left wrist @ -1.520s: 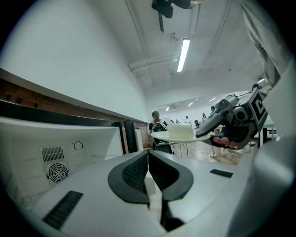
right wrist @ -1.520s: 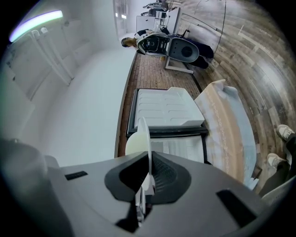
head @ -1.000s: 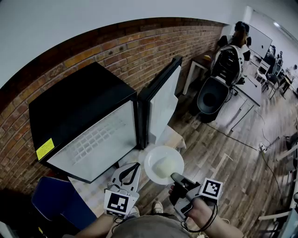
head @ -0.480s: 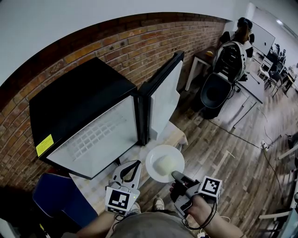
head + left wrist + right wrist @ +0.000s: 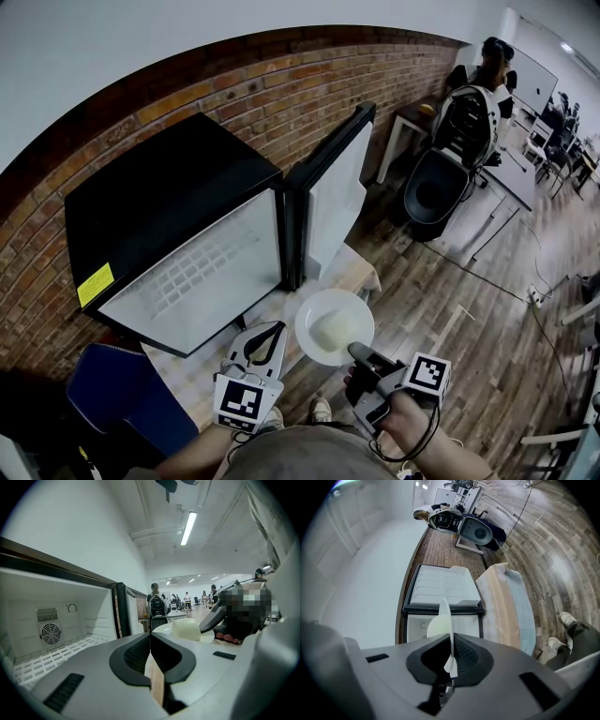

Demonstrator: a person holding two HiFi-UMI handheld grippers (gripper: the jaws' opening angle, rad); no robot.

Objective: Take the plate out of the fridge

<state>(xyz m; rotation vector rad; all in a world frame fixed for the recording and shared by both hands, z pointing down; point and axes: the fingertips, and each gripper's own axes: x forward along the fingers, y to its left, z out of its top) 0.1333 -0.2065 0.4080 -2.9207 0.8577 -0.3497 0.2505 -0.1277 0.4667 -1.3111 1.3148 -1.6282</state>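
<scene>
Over the last second little has moved: in the head view the plate (image 5: 335,326) and both grippers have drifted a touch to the right, and the fridge (image 5: 169,216) has slid the same way with them.

The plate is out of the fridge. I have it held in the air in front of the open door (image 5: 333,202), over the edge of the pale board (image 5: 352,270) and the wooden floor (image 5: 441,281). It is a round white plate with a shallow raised rim, and a pale, cream-coloured block (image 5: 330,332) sits near its middle.

My right gripper (image 5: 358,353) pinches the rim at the plate's 5 o'clock. In the right gripper view the jaws are closed tight on that thin white edge (image 5: 445,616), seen edge-on, with the pads pressed to both faces.

My left gripper (image 5: 276,330) sits at the plate's 8 o'clock, just beside it and not touching. Its jaws are closed together with nothing between them. From the left gripper view the block (image 5: 186,629) stands at 1 o'clock beyond the jaw tips. The lit white fridge interior, with its wire shelf, lies at 9 o'clock.
</scene>
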